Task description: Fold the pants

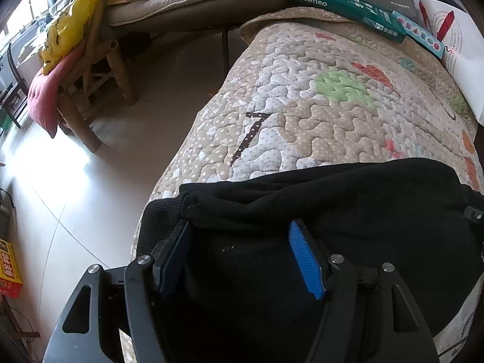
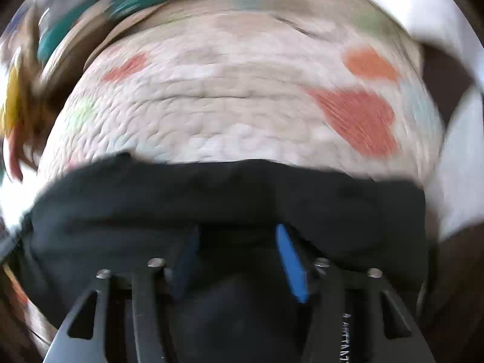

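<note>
Here, everything is placed by the quilt, a padded cover stitched in wavy puzzle-like cells, beige and white with polka dots and patches of green, red and orange. It seems to be spread over a bench, though its support is mostly hidden.

Off the quilt's left edge lies pale, glossy floor, and beyond that a rattan chair piled with a yellow cushion.

On the quilt's near end lie the pants, a black, matte, soft knit with a ribbed band at their left corner. They are gathered into a thick, rounded heap whose far edge runs straight across the quilt. I judge that a fold has been laid there.

The left gripper points steeply down into the heap at the quilt's near left. Its jaws stand wide, released, astride a hump of cloth. The ridged blue pad is bare, so nothing looks pinched.

At the quilt's far right end sits a long green carton, hard-edged and well apart from the pants.

The right wrist view is smeared. The right gripper also points down into the pants on the near part of the quilt. Its jaws are set narrower, with a bulge of black cloth between them. Whether they clench it I cannot tell. Probably it is taking hold for the next fold.
</note>
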The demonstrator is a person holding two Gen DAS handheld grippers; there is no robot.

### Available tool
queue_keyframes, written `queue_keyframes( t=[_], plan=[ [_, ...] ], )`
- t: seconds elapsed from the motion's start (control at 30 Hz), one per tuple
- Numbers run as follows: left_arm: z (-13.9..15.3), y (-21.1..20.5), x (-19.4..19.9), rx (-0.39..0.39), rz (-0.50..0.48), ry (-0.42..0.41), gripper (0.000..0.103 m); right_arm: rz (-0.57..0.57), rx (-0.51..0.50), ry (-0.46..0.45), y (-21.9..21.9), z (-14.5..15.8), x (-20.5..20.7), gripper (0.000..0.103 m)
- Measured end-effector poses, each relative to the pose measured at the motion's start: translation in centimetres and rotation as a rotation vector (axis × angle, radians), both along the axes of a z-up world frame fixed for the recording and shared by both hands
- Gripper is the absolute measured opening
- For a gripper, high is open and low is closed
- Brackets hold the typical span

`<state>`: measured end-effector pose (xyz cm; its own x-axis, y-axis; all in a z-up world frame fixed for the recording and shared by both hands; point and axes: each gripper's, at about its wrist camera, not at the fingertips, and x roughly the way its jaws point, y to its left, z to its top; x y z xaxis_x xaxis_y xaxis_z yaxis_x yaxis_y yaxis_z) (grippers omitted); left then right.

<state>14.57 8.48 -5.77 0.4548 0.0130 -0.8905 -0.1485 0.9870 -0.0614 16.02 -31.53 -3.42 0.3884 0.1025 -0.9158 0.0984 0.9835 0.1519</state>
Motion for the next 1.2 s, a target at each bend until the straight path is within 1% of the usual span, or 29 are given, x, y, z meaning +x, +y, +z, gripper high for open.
queue_keyframes(
  t=[0.03,0.07,0.1,0.13,0.17,0.2,0.23,0.27,0.3,0.33,0.4,0.43,0.47,0.5,0.53,0.57,0.6,0.67,0.73,0.8,0.87,0.93,0.97,1.03,1.1,1.13,1.17,1.2],
  plan=[
    [0.0,-0.1,0.0,0.003,0.003,0.002,0.067,-0.049,0.031,0.009,-1.1,0.4,-0.3,0.031],
    [0.0,-0.1,0.1,0.007,0.005,0.002,0.067,-0.073,0.049,0.020,-1.8,0.8,-0.5,0.029],
    [0.0,-0.2,0.1,0.012,0.006,0.002,0.067,-0.093,0.065,0.010,-2.4,1.9,-1.0,0.029],
    [0.0,-0.2,0.1,0.014,0.006,0.001,0.067,-0.108,0.051,-0.014,-2.7,2.7,-1.3,0.032],
    [0.0,-0.2,0.1,0.015,0.006,0.001,0.067,-0.135,0.019,-0.076,-3.4,4.5,-2.0,0.032],
    [0.0,-0.2,0.1,0.014,0.007,0.000,0.067,-0.148,0.008,-0.105,-3.9,5.2,-1.8,0.041],
    [0.0,-0.2,0.1,0.014,0.006,0.001,0.067,-0.178,-0.028,-0.144,-4.6,6.3,-2.1,0.057],
    [0.0,-0.2,0.0,0.014,0.007,0.001,0.067,-0.198,-0.049,-0.167,-5.2,6.8,-1.9,0.062],
    [0.0,-0.2,0.0,0.016,0.006,0.000,0.067,-0.214,-0.051,-0.187,-5.7,7.1,-2.0,0.064],
    [0.0,-0.3,0.0,0.019,0.006,-0.002,0.067,-0.217,-0.037,-0.186,-5.9,7.0,-2.1,0.064],
    [0.0,-0.2,0.0,0.020,0.005,-0.003,0.067,-0.217,0.030,-0.158,-6.2,5.7,-1.4,0.064],
    [0.0,-0.2,0.0,0.023,0.004,-0.005,0.068,-0.218,0.080,-0.140,-6.3,4.5,-1.0,0.064],
    [0.0,-0.2,0.0,0.024,0.004,-0.005,0.068,-0.220,0.097,-0.126,-6.2,3.6,-0.5,0.064],
    [0.0,-0.2,0.0,0.024,0.005,-0.003,0.068,-0.220,0.119,-0.088,-6.2,2.2,0.0,0.067],
    [0.0,-0.2,0.1,0.025,0.007,-0.001,0.068,-0.216,0.138,-0.062,-6.4,1.1,0.1,0.075],
    [0.0,-0.2,0.0,0.026,0.006,0.000,0.068,-0.206,0.151,-0.063,-6.4,0.6,0.2,0.078],
    [0.1,-0.3,0.1,0.031,0.005,0.001,0.068,-0.204,0.143,-0.076,-6.4,0.9,0.1,0.080],
    [0.1,-0.3,-0.1,0.035,0.000,-0.002,0.068,-0.230,0.107,-0.078,-6.5,1.8,-0.1,0.080],
    [0.1,-0.1,-0.1,0.032,-0.002,-0.001,0.068,-0.291,0.080,-0.120,-7.0,3.4,-1.7,0.080],
    [0.1,-0.2,-0.1,0.034,-0.006,0.001,0.068,-0.311,0.079,-0.127,-7.2,3.9,-3.0,0.080],
    [0.2,-0.2,-0.3,0.033,-0.014,0.002,0.068,-0.309,0.088,-0.098,-6.9,3.2,-4.5,0.080],
    [0.6,-0.2,-0.6,0.027,-0.036,0.002,0.068,-0.301,0.058,-0.019,-6.5,1.5,-5.1,0.080],
    [0.9,-0.2,-0.9,0.014,-0.047,-0.001,0.068,-0.290,0.014,-0.024,-6.1,1.2,-5.2,0.080],
    [1.7,0.4,-2.0,-0.025,-0.061,-0.017,0.068,-0.263,-0.057,-0.051,-5.1,2.0,-5.1,0.080],
    [2.9,1.9,-3.5,-0.070,-0.047,-0.046,0.068,-0.233,-0.052,-0.105,-3.9,3.3,-5.1,0.080],
    [3.4,2.7,-4.1,-0.093,-0.031,-0.059,0.068,-0.199,-0.058,-0.142,-2.8,4.4,-5.1,0.080],
    [3.9,4.1,-4.9,-0.128,-0.002,-0.079,0.068,-0.172,-0.066,-0.160,-1.9,5.0,-5.0,0.080],
    [4.2,5.2,-5.3,-0.142,0.027,-0.089,0.068,-0.104,-0.075,-0.186,0.0,5.8,-4.5,0.080]
  ],
)
